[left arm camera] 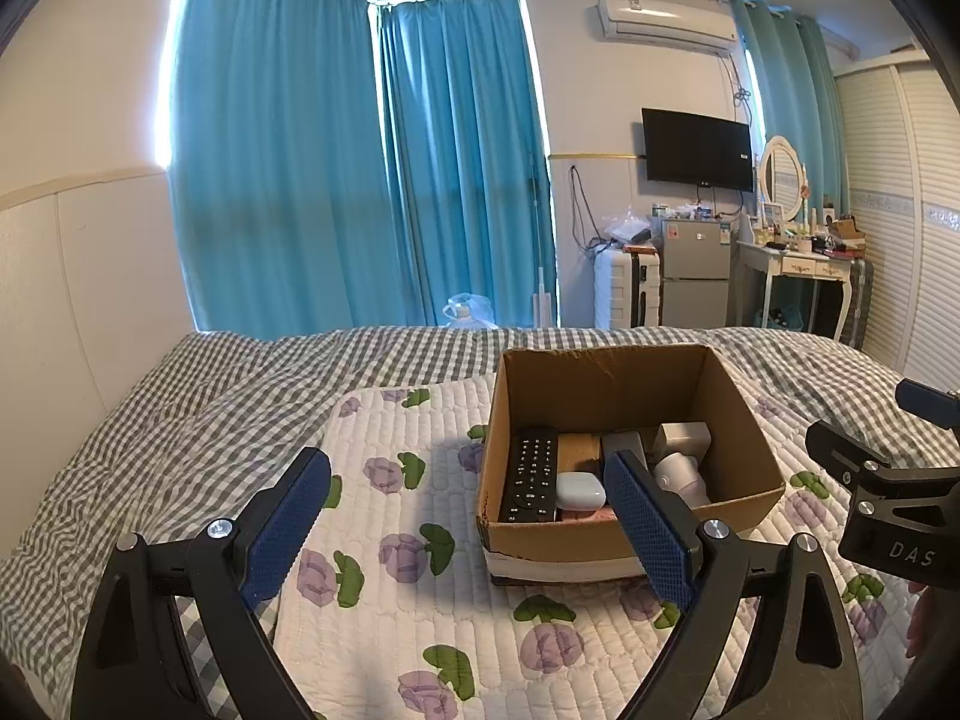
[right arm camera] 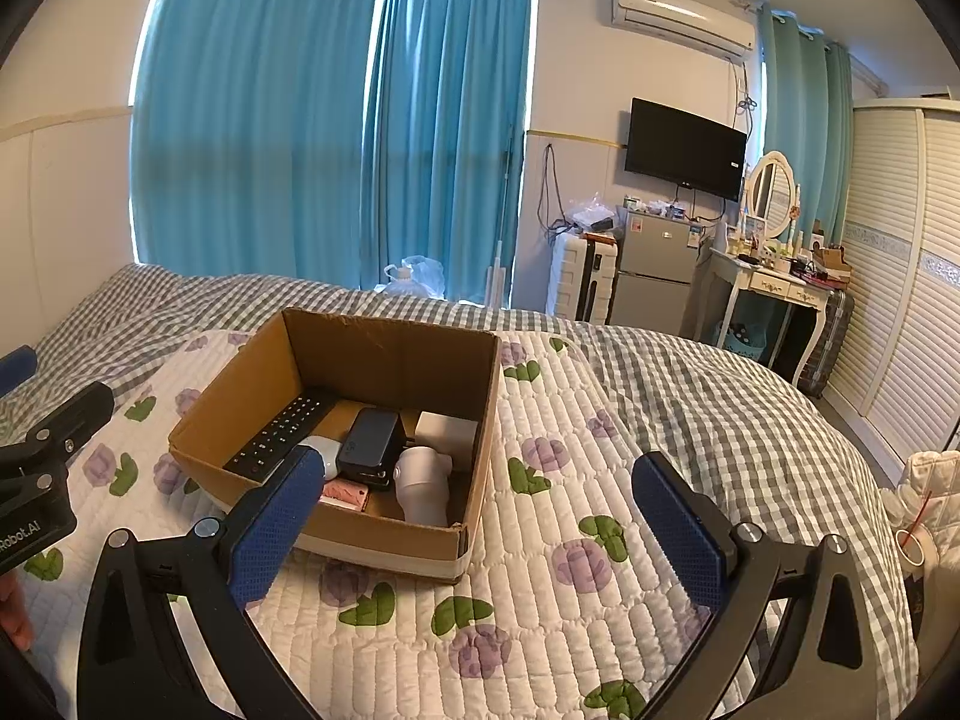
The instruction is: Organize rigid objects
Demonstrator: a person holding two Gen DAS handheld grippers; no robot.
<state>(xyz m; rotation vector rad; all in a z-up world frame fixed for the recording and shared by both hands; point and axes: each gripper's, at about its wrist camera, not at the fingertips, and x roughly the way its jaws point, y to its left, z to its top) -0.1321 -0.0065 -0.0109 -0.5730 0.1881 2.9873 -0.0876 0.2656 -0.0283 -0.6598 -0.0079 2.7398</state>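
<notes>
An open cardboard box [left arm camera: 744, 420] [right arm camera: 240, 384] stands on a quilted floral mat on the bed. Inside lie a black remote [left arm camera: 531, 474] [right arm camera: 282, 429], a white case [left arm camera: 579, 491], a black adapter [right arm camera: 367, 441], a white bottle-shaped device [left arm camera: 681, 477] [right arm camera: 423, 483], a grey-white block [left arm camera: 684, 437] [right arm camera: 447, 429] and a pink item [right arm camera: 347, 492]. My left gripper [left arm camera: 468, 516] is open and empty, in front of the box to its left. My right gripper [right arm camera: 480, 516] is open and empty, in front of the box's right corner. Each gripper shows at the edge of the other's view.
The floral mat [left arm camera: 390, 540] [right arm camera: 570, 480] lies over a grey checked bedspread [left arm camera: 180, 408]. Beyond the bed are blue curtains, a suitcase, a small fridge [left arm camera: 696, 273], a dressing table and a louvred wardrobe [right arm camera: 900, 300]. A white padded object [right arm camera: 924, 498] sits at the right edge.
</notes>
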